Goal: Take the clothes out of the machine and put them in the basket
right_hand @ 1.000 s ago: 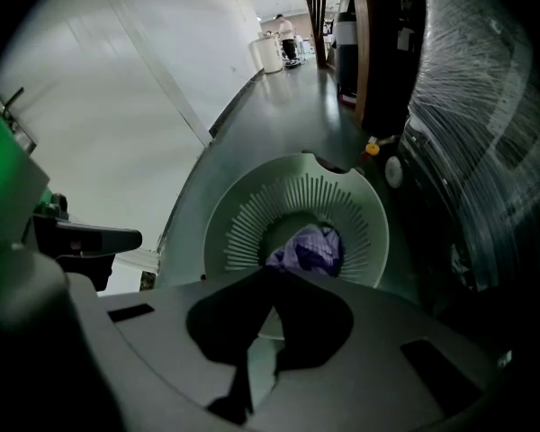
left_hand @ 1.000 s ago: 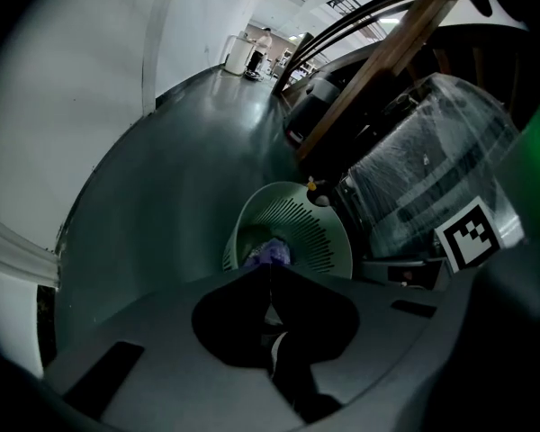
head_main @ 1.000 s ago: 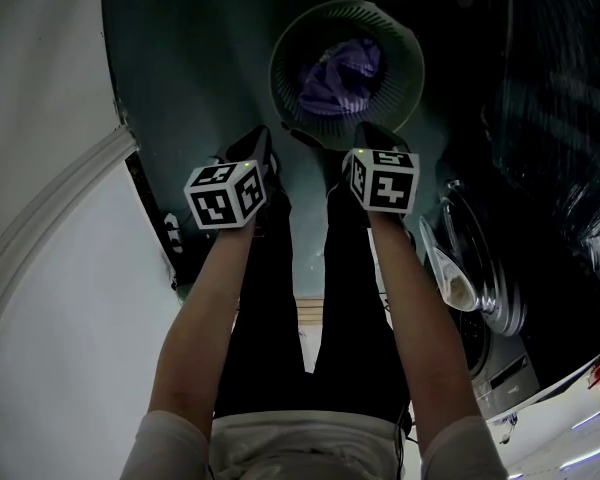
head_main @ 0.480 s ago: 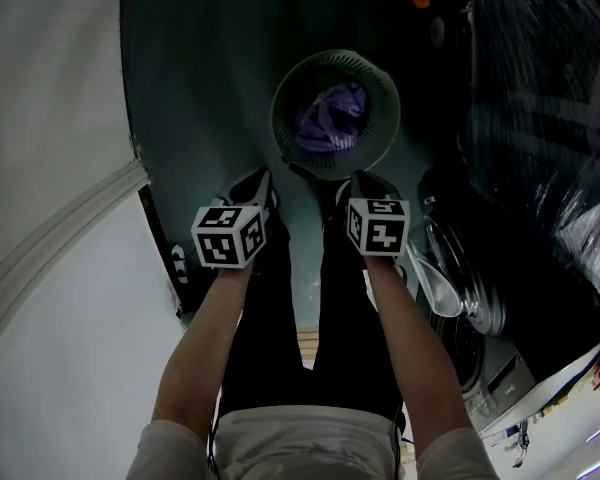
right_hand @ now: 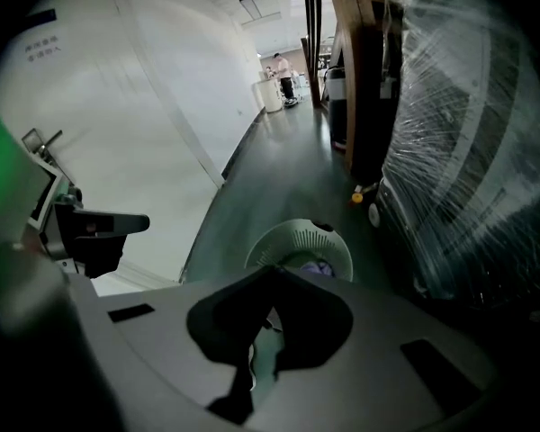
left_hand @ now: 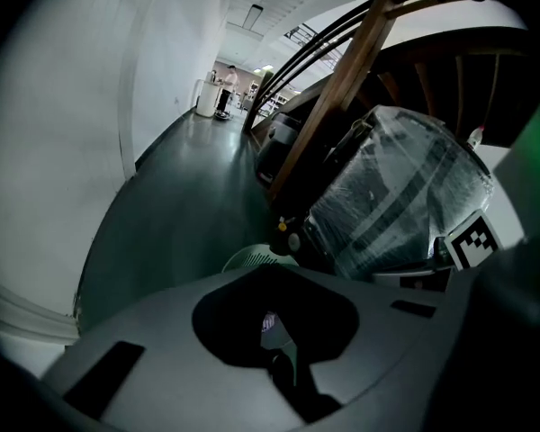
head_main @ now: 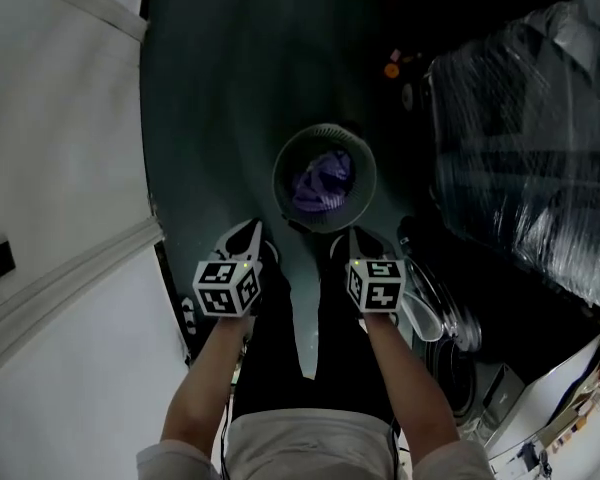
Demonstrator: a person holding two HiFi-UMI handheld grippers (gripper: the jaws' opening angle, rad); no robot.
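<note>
Both units are empty: the left tongs (left_hand: pixel 283 363) and the right tongs (right_hand: pixel 255 336) each have their jaws fully together with nothing between them. At near right stands one front-loading washing machine (head_main: pixel 458 330). Its drum interior is not visible, so any remaining load cannot be confirmed. Farther ahead, on the dark floor, one pale green round slatted plastic basket (head_main: pixel 280 173) contains one purple cloth garment (head_main: pixel 322 183). Judgement: at least one transfer is complete.
</note>
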